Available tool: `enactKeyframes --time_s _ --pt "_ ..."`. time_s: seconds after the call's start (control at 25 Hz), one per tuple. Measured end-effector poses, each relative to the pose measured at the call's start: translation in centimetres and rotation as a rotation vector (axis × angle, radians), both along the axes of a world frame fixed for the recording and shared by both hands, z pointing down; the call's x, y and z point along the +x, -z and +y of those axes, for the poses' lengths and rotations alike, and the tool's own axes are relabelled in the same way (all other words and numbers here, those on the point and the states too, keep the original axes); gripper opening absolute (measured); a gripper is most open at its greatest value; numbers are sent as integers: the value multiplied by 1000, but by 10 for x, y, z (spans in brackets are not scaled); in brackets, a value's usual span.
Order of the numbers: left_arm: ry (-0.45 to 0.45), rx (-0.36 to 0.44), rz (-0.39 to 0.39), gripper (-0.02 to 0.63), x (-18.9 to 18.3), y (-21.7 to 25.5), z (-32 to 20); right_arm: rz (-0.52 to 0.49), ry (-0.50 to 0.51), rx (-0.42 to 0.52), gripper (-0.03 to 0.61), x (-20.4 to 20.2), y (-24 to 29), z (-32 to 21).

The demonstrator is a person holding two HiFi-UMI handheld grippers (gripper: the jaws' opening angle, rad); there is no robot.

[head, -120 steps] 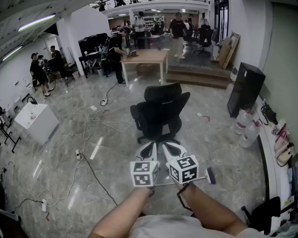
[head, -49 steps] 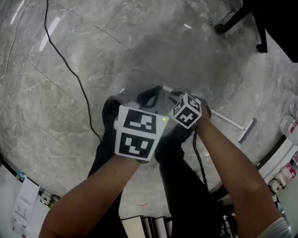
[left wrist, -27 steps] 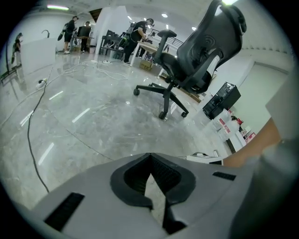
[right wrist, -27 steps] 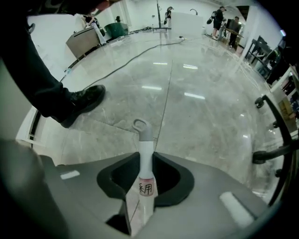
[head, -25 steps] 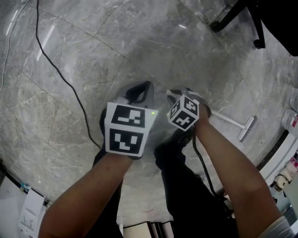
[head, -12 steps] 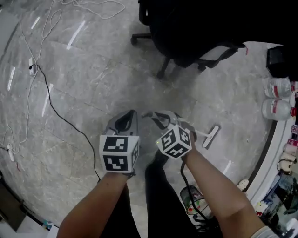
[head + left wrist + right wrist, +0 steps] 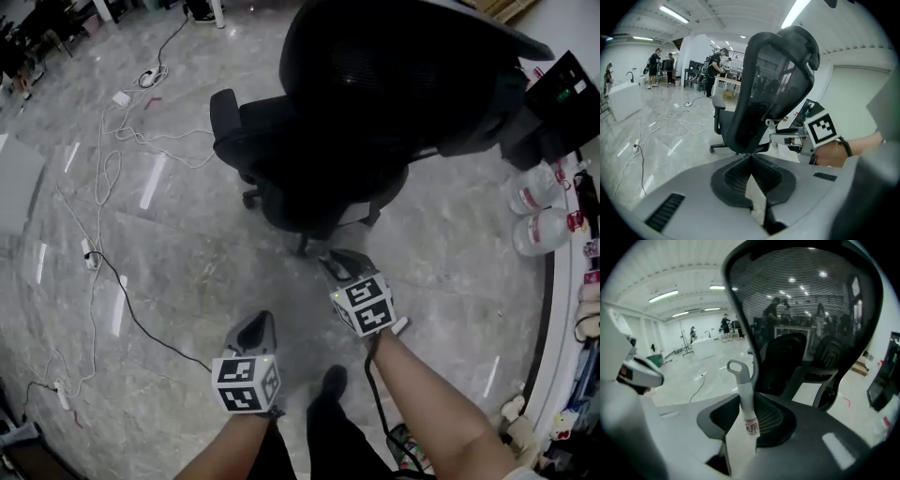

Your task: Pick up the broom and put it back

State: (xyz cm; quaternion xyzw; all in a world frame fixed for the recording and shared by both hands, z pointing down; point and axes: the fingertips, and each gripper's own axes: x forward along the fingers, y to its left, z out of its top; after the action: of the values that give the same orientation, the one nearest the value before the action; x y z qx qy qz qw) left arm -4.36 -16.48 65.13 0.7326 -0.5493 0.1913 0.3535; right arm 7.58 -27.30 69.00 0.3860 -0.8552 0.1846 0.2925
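My right hand-held gripper (image 7: 342,266) is clamped shut on the broom (image 7: 743,404). The white handle stands up between the jaws, leaning a little to the left. A small printed label sits just above the grip, and a grey hanging loop forms the top end. The brush end is out of sight in every view. My left hand-held gripper (image 7: 255,330) holds nothing. Its jaw tips are pressed together, and a pale wedge shows behind them that I cannot identify. In the head view it sits lower than the right one and to its left, with a clear gap between the two. Ahead of both stands a black office chair (image 7: 375,112) with a mesh back, and the loop end of the handle points toward it. On the grey marble floor (image 7: 187,272), cables (image 7: 103,187) trail off to my left. Two large water bottles (image 7: 532,192) sit near the wall on my right.
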Motion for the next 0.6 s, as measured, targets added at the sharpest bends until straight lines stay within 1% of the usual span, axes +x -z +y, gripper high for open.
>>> enactKeyframes --time_s 0.08,0.28,0.48,0.6 --pt "8 7 -9 5 -1 19 -3 -49 -70 -3 94 9 22 -26" --pt "43 41 -22 5 -13 61 -15 -139 -185 13 93 13 72 -76" --pt "70 70 -31 5 -26 106 -18 -204 -273 11 92 7 104 -98" --pt "72 94 -39 5 -29 136 -15 -210 -315 9 95 12 117 -104"
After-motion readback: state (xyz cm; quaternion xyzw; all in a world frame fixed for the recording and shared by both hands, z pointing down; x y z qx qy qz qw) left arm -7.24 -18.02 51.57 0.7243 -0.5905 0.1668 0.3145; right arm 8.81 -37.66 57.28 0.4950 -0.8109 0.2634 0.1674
